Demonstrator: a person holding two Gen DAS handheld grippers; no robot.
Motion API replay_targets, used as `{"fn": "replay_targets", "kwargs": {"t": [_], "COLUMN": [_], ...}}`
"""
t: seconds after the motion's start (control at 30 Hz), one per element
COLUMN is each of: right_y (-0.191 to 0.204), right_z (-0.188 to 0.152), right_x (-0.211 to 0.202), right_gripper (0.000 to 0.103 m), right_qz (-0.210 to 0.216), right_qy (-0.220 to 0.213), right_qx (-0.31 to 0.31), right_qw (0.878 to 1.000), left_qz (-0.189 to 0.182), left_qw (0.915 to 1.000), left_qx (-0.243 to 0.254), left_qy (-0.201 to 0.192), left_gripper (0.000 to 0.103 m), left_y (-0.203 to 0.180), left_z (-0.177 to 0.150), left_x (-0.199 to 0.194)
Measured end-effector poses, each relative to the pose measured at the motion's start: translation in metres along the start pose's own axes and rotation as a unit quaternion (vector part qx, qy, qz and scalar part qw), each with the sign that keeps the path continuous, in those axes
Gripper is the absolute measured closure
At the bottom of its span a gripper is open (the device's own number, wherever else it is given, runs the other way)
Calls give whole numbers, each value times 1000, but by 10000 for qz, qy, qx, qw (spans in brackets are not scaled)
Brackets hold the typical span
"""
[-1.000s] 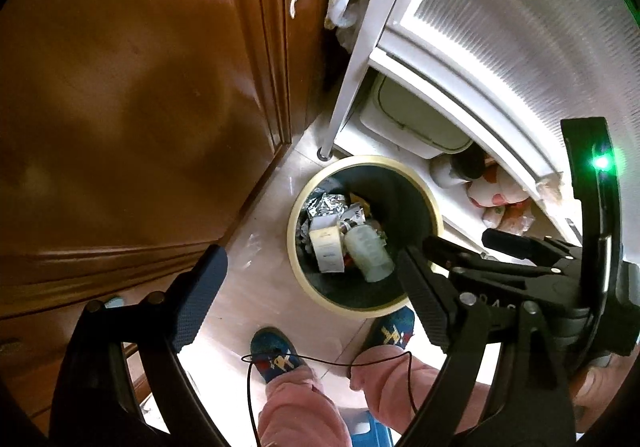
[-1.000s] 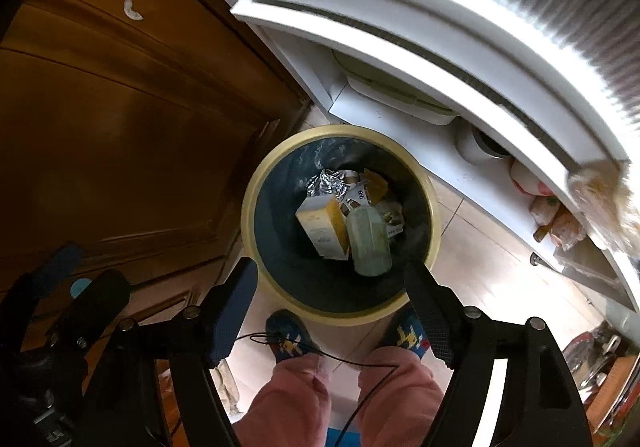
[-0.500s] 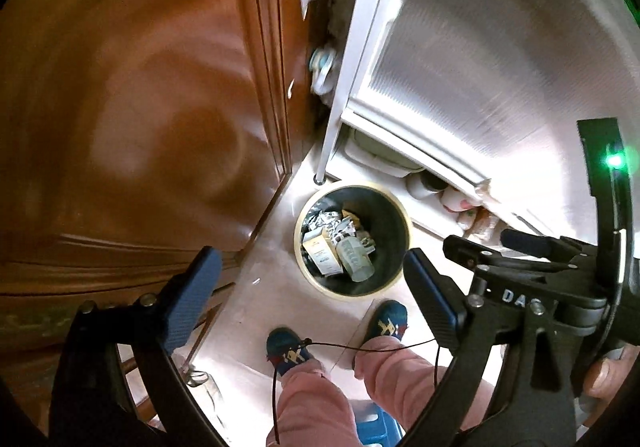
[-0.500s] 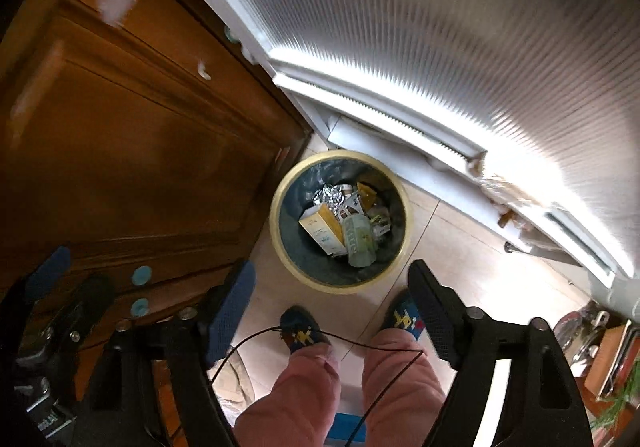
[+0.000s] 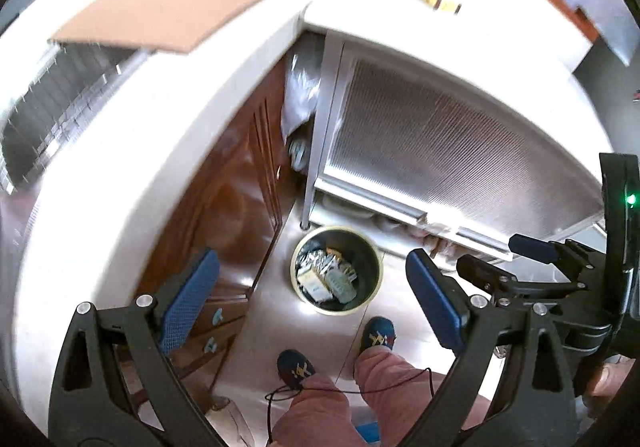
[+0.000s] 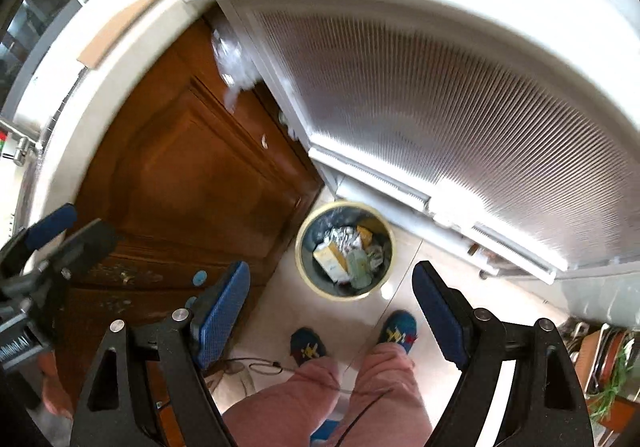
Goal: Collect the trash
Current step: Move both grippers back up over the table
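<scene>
- Trash bin (image 5: 337,313): on the floor below me, by the wooden cabinet (image 6: 192,183); holds foil, cartons, a bottle.
- Left tool (image 5: 312,303): high above the bin, my jaws just opened wide, empty.
- Right tool (image 6: 332,311): above the bin, wide, empty.

Both views look steeply down from high above the floor (image 5: 280,311), each along the two fingers of its own hand-held gripper. The left wrist camera sits beside the tabletop (image 5: 168,99), which fills its frame from 9 to 12 o'clock. The right wrist camera stands just beside it. Both share the round trash bin (image 5: 337,275) near frame centre, far below, the brown cabinet door (image 6: 192,183) at 9 o'clock, the ribbed panel (image 6: 460,119) at 2 o'clock, and the person's feet at 6 o'clock.
</scene>
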State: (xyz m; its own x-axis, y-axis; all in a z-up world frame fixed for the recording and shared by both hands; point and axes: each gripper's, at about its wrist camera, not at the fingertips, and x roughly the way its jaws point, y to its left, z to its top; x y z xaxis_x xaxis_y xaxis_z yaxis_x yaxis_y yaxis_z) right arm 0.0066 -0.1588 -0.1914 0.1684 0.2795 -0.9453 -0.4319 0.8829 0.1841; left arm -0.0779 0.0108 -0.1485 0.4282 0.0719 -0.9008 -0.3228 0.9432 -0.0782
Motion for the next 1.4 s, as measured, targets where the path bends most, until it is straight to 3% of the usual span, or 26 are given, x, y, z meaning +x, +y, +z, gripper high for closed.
{"fn": "replay_targets", "kwargs": {"t": [0.2,0.47,0.93,1.17,1.4], "right_y": [7,13,4,3,-22], "right_z": [2,4,28,66,145], "right_x": [-74,-144,-198,-228,-235], "right_gripper": [18,18,18,18,18], "right_qz": [-150,-239,-422,-460,-317], "right_qy": [-763,-1403,-1986,-2263,-2344], "right_qx": [9,226,493,242,-80], "right_qw": [9970,9896,9779,9727,9716], "left_qz": [-61,-100,-300,-202,-35], "left_qw": [9980,9913,9878,9859,9879], "left_qx": [440,950,896,829,634], "left_qy": [-441,-905,-1235,-1439,-1415], "left_gripper": [10,10,10,10,10], "left_y": [-9,-21,-10,-9,-32], "left_z": [23,56,97,135,191], "left_x": [-56,-107,-142,-150,-134]}}
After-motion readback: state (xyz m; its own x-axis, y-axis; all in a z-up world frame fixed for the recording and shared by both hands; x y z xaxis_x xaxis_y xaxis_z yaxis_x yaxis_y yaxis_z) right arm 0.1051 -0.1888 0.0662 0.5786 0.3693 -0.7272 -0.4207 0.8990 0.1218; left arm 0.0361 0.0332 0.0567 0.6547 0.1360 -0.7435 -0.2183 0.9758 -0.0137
